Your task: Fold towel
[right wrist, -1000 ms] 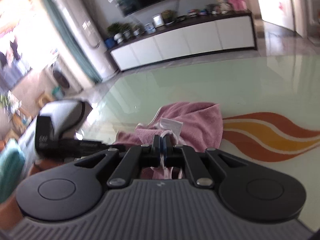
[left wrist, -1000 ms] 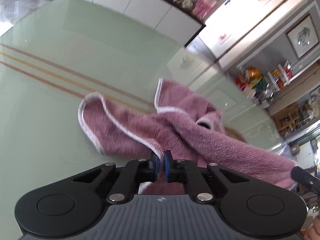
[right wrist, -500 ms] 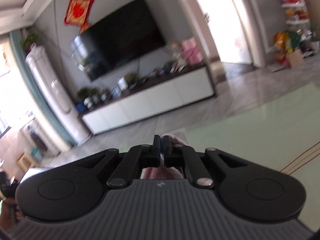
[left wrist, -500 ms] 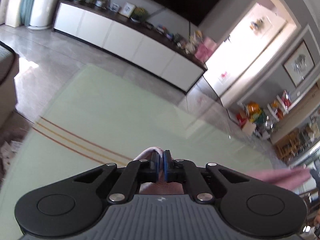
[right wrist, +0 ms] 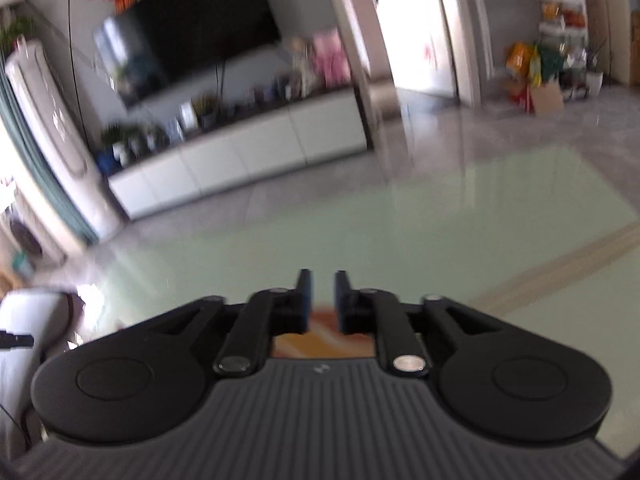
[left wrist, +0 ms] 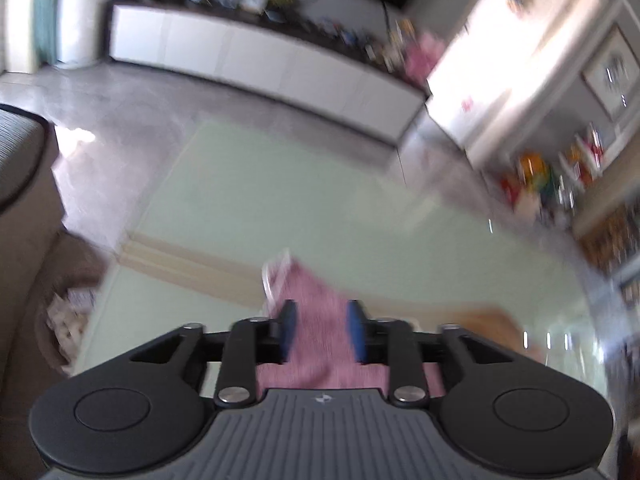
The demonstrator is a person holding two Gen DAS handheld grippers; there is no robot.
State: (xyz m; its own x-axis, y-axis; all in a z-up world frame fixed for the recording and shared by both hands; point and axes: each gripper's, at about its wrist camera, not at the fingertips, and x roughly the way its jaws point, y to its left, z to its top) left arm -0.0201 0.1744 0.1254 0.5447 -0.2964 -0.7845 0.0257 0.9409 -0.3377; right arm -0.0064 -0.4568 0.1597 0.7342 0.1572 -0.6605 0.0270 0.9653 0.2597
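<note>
The pink towel (left wrist: 316,320) with a white edge lies on the pale green glass table (left wrist: 280,208); in the blurred left wrist view it shows between and beyond the blue pads. My left gripper (left wrist: 322,330) is open, its jaws apart over the towel. My right gripper (right wrist: 320,300) is open and empty above the table (right wrist: 360,240); no towel shows in the right wrist view, only an orange pattern under the glass between the pads.
A sofa arm (left wrist: 20,184) stands at the left of the table. A white TV cabinet (right wrist: 240,160) and a TV (right wrist: 192,32) are beyond the far table edge. A tan stripe (right wrist: 560,276) runs across the table at the right.
Both grippers have opened and let go of the towel, which they held lifted half a second ago. The towel's edge now lies on the table in front of the left gripper.
</note>
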